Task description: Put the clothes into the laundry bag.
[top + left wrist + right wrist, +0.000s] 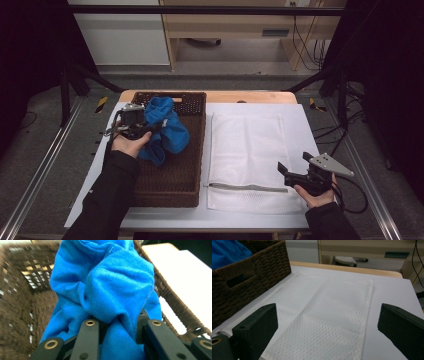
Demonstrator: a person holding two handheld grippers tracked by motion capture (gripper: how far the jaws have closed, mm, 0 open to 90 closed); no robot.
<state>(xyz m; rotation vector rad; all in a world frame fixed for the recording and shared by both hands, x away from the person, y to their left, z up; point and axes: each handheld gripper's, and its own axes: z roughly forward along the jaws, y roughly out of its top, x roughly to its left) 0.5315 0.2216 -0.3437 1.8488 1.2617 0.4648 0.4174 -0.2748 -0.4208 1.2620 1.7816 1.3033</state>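
A bunched blue cloth (167, 131) hangs over the brown woven basket (170, 186) at the left of the table. My left gripper (152, 128) is shut on the cloth from its left side. In the left gripper view the blue cloth (107, 290) is pinched between the two black jaws of my left gripper (117, 326), with the basket (15, 315) behind it. A white mesh laundry bag (247, 147) lies flat to the right of the basket. My right gripper (294, 161) rests at the bag's near right corner, open and holding nothing. In the right gripper view, my right gripper (329, 322) has its jaws wide apart over the mesh bag (324, 307).
A grey zipper (247, 187) runs along the bag's near edge. The white table cover (300, 120) has bare room right of the bag. The basket wall (249, 282) stands left of the bag, with the blue cloth (227, 252) above it. Black frame rails flank the table.
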